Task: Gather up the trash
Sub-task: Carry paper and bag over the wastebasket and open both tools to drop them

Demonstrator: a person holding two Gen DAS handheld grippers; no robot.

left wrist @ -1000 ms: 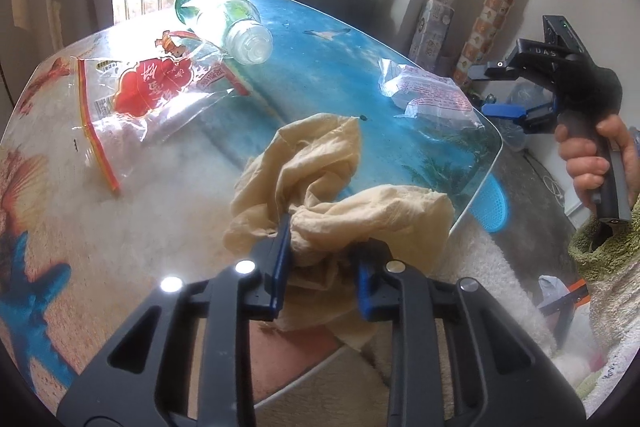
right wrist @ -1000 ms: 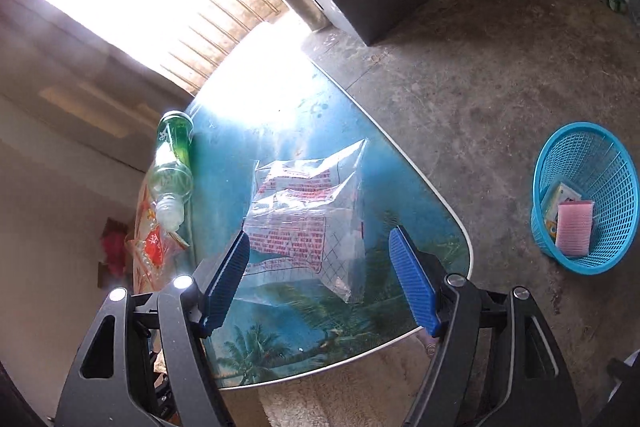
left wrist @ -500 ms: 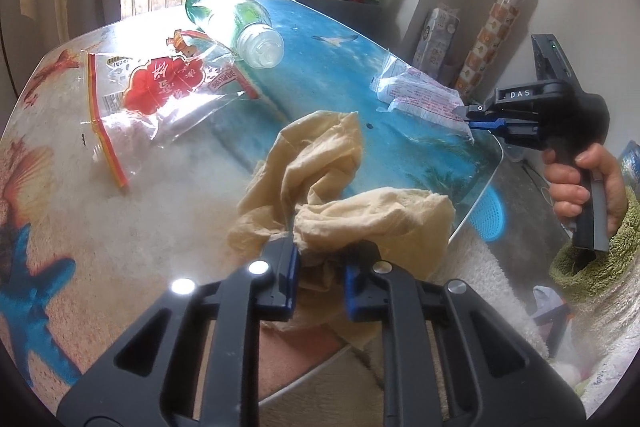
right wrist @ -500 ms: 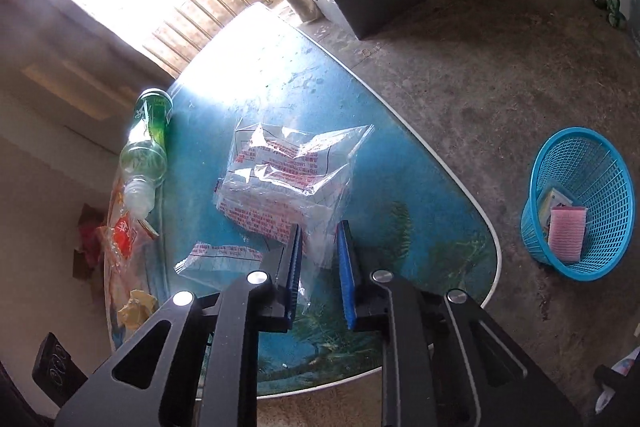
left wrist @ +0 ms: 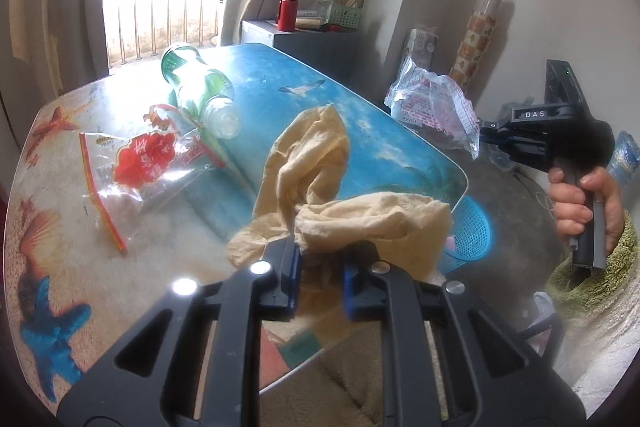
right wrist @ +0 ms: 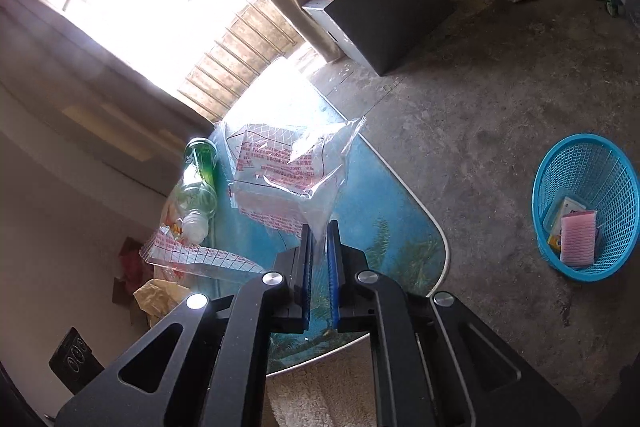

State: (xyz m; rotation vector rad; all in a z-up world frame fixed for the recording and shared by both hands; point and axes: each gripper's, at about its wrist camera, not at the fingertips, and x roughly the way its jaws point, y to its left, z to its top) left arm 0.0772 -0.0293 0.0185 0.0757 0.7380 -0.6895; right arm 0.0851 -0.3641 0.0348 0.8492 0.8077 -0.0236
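My left gripper (left wrist: 319,273) is shut on a crumpled beige cloth (left wrist: 320,183), which hangs lifted over the near edge of the beach-print table (left wrist: 380,131). My right gripper (right wrist: 319,247) is shut on the corner of a clear plastic bag with red print (right wrist: 280,163), raised off the table; in the left wrist view that plastic bag (left wrist: 434,107) hangs from the right gripper (left wrist: 486,131) held in a hand (left wrist: 576,203). A green plastic bottle (left wrist: 200,87) and a clear bag with a red label (left wrist: 140,163) lie on the table.
A blue mesh basket (right wrist: 588,203) stands on the concrete floor right of the table, holding a pink item and a packet. Another printed bag (right wrist: 192,259) lies on the table. A dark cabinet (right wrist: 384,15) with a red flask stands by the window.
The left gripper closed tighter on the cloth and lifted it. The right gripper closed on the printed bag's corner and raised it off the table, moving right.
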